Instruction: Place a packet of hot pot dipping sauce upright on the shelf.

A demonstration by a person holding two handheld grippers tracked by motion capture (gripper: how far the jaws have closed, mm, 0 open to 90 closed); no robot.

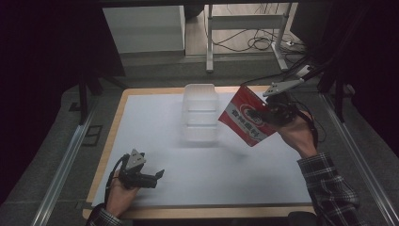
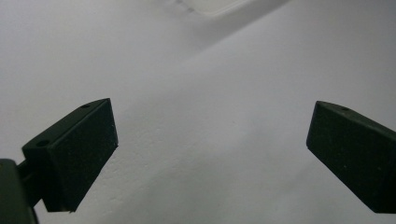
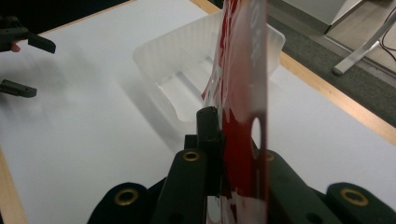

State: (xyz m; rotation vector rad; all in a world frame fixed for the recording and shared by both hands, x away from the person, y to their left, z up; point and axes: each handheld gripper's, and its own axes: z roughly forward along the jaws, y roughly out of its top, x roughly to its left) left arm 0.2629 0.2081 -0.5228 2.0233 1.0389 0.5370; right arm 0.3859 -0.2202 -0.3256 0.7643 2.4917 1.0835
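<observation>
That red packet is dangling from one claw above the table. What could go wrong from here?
The right claw pinches the red packet only at one edge, so it may swing or slip loose. It hangs beside the clear tray, not above it, so a drop could miss. The light tray might shift if bumped.

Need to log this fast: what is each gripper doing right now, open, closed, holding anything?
Left gripper: open, nothing between its jaws, low over the white table.
Right gripper: closed on the red snack bag, held up beside the clear plastic tray.
</observation>
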